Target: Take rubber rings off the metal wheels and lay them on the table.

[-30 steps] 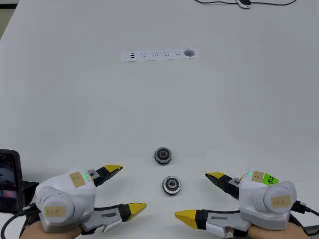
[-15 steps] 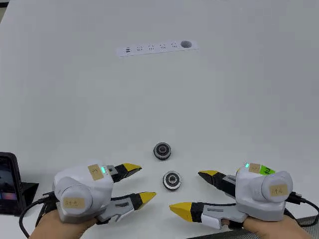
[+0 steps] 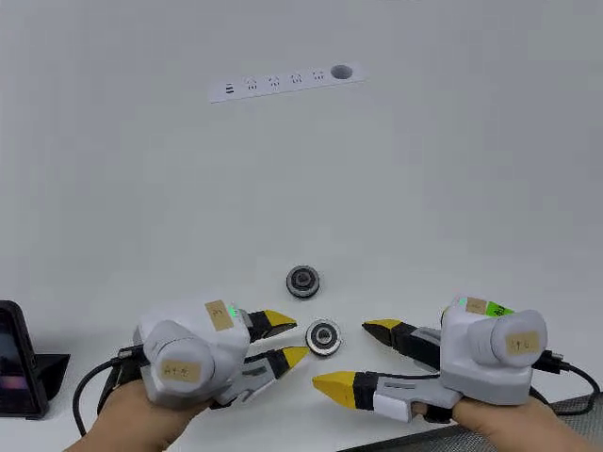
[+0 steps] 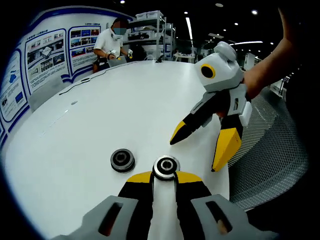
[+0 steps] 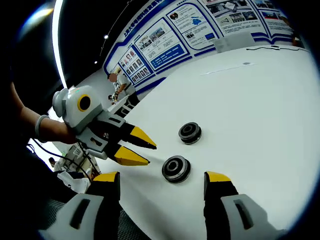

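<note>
Two small metal wheels with black rubber rings lie flat on the white table (image 3: 424, 188): a far wheel (image 3: 301, 281) (image 4: 122, 160) (image 5: 190, 132) and a near wheel (image 3: 323, 336) (image 4: 166, 168) (image 5: 176, 169). My left gripper (image 3: 290, 337) (image 5: 149, 154) is open only narrowly, its yellow tips just left of the near wheel. In the left gripper view the wheel sits right at the tips (image 4: 165, 177). My right gripper (image 3: 350, 354) (image 4: 195, 154) is wide open just right of that wheel, which lies ahead of its jaws (image 5: 162, 176).
A white power strip (image 3: 283, 82) lies far back on the table. A dark phone on a stand (image 3: 14, 363) is at the near left. The table's near edge runs close behind the grippers, with grey mesh (image 3: 565, 410) beyond. A person (image 4: 111, 42) stands at the far end.
My left gripper has moved right up to the near wheel and its jaws have narrowed. The right gripper has edged left toward the same wheel. The wheels lie as before.
</note>
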The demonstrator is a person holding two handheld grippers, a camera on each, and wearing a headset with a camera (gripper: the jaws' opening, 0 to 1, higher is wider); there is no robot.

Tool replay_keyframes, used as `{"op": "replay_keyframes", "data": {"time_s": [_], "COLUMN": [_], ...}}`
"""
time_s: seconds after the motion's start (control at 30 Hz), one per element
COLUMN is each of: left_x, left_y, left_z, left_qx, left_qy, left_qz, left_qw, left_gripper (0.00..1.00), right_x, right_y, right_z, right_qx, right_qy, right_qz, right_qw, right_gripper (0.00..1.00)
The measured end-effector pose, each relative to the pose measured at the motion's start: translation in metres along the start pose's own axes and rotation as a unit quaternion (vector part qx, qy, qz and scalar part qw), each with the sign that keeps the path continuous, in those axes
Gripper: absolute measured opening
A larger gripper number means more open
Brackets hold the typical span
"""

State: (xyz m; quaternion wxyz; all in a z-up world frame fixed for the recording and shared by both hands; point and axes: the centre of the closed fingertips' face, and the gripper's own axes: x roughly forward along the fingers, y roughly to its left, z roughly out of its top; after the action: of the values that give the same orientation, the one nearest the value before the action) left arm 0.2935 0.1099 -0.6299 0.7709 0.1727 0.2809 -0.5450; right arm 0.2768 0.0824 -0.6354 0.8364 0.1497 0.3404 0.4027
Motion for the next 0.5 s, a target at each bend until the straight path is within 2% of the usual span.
{"op": "replay_keyframes", "data": {"time_s": [0.27, 0.5], "left_x": [0.013, 0.023], "left_y": [-0.001, -0.003], "left_z": [0.004, 0.003], "left_qx": [0.023, 0.038], "left_qy": [0.014, 0.029], "left_qz": [-0.014, -0.025], "left_qw": [0.9995, 0.9985], "left_gripper": [0.18, 0.16], "right_x": [0.003, 0.007], "right_y": [-0.001, -0.001], "right_z": [0.001, 0.002], "right_qx": [0.012, 0.017], "right_qy": [-0.006, -0.009], "right_qz": [0.006, 0.011], "right_qw": [0.9999, 0.9997], "right_gripper": [0.68, 0.67]}}
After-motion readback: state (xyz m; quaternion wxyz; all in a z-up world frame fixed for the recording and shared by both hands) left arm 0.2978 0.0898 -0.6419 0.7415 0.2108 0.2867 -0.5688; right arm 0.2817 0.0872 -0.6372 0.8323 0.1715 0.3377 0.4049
